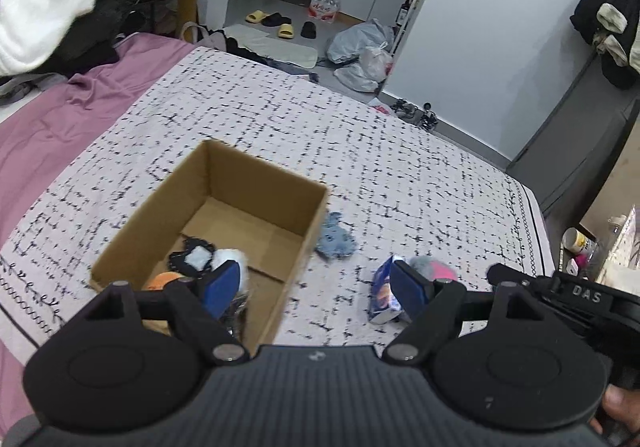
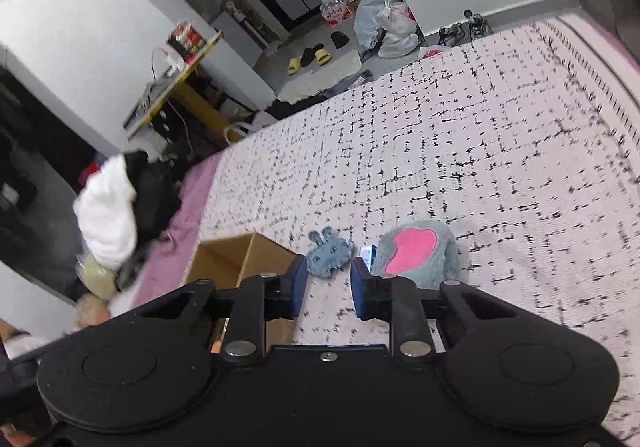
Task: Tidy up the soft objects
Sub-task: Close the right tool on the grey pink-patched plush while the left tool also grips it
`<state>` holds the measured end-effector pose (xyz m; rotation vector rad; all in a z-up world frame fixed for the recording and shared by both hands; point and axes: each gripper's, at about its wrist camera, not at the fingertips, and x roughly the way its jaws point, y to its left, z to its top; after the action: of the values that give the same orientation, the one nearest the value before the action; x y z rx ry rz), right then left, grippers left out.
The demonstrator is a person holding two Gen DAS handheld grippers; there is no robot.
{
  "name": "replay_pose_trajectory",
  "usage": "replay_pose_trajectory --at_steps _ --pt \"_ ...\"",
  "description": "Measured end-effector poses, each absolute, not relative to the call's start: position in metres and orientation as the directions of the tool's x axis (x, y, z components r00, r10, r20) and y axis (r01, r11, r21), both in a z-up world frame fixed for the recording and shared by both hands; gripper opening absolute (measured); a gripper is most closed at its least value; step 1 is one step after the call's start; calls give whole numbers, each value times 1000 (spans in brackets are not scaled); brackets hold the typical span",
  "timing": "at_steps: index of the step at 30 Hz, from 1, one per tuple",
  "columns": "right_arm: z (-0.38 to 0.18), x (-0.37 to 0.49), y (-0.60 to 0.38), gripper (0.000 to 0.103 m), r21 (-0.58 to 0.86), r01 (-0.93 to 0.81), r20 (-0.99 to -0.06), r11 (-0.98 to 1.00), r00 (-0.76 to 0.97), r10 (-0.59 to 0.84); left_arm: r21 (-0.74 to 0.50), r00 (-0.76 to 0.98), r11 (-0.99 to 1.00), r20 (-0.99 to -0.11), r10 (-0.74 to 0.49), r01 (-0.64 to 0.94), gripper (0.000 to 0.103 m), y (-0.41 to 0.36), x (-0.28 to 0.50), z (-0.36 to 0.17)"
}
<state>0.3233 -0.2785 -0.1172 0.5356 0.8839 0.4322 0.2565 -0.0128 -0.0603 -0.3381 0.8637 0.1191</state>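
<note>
Where blue rabbit toy (image 1: 335, 238) lies just beside, cardboard box (image 1: 256, 183) with several soft toys; left gripper (image 1: 316, 287) wide, right gripper (image 2: 329, 289) narrow, both empty

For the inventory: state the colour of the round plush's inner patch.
Pink, on the grey round plush; clearest in the right wrist view.

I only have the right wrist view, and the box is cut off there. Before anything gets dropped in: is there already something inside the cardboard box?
Observer: Yes. The left wrist view shows the cardboard box holding a white fluffy item, an orange one and a dark-edged patch, all at its near end.
Operator: Is the left gripper in the way?
Observer: The left gripper is open and empty, one finger over the box, the other over the bed.
Operator: Anything beside the grey plush?
Observer: A blue printed packet lies right beside the grey-and-pink plush, on the box's side.
</note>
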Motion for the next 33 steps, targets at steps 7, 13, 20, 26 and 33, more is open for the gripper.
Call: replay_pose_trajectory --at_steps 7,13,20,26,33 --pt "-153 344 -290 24 672 -83 -582 736 556 593 -220 642 953 -766 -37 -208 81 -33 275 -69" --pt "-167 356 -287 24 681 -86 -580 727 543 607 -234 648 954 -759 -58 -189 78 -50 292 -80" --pt "-187 364 -274 30 591 -70 -660 803 530 532 -262 638 947 -765 -87 -186 73 -64 313 -95" --pt "-190 367 -264 31 546 -120 -676 829 522 521 -273 612 936 -786 -83 -222 65 -67 328 -113" --pt "-188 367 -264 51 524 -132 -682 841 527 507 -287 592 924 -801 -88 -253 63 -71 336 -132"
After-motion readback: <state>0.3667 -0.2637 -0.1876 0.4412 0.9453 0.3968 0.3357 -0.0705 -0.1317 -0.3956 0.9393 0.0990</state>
